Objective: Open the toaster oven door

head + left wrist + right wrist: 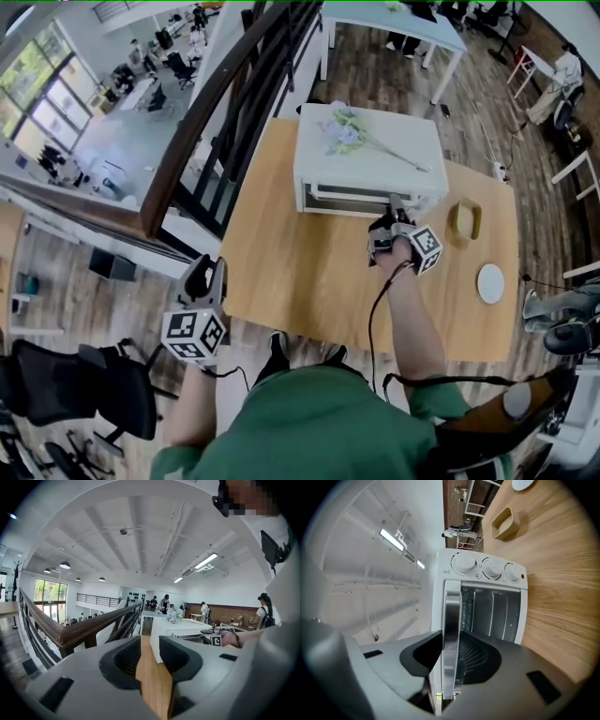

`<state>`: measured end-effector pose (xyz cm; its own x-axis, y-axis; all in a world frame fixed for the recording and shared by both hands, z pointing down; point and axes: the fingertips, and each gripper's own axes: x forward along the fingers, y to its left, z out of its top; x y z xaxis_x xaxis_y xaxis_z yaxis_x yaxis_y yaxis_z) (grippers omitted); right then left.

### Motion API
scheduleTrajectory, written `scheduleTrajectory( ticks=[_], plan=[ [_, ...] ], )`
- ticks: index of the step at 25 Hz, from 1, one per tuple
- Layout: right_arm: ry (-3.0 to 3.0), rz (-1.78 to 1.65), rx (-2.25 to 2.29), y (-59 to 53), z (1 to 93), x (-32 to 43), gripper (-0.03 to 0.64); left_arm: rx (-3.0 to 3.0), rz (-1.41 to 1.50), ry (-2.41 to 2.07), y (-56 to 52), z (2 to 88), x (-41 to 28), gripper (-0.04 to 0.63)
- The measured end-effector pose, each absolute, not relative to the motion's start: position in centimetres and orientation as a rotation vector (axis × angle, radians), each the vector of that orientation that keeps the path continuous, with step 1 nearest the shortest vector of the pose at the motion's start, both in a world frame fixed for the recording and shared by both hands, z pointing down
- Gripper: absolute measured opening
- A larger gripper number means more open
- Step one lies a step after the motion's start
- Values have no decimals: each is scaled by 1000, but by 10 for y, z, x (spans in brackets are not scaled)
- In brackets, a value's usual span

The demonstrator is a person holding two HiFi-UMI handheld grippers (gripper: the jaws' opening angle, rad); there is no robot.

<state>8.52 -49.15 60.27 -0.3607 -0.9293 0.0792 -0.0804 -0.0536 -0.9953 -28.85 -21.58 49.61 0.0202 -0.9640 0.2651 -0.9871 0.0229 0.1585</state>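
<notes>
Both jaws of the right gripper (452, 644) are pressing on the toaster oven (487, 567) door handle (452, 611), which is running straight between them.

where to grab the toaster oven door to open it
Grip the metal handle bar along the top edge of the toaster oven door, coming from the front, one jaw above and one below. It is slim and seems to stand off the door.
</notes>
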Motion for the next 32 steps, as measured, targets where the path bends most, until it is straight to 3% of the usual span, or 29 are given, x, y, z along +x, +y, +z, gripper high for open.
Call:
scheduleTrajectory(
  ticks=[15,32],
  plan=[
    [1525,-1511,-1114,-431,617,95,126,2170,141,-1816,-254,497,-250,133],
    [1518,-1598,-1281,-338,693,110,112,2319,192,-1612,-275,498,-197,132]
  ],
)
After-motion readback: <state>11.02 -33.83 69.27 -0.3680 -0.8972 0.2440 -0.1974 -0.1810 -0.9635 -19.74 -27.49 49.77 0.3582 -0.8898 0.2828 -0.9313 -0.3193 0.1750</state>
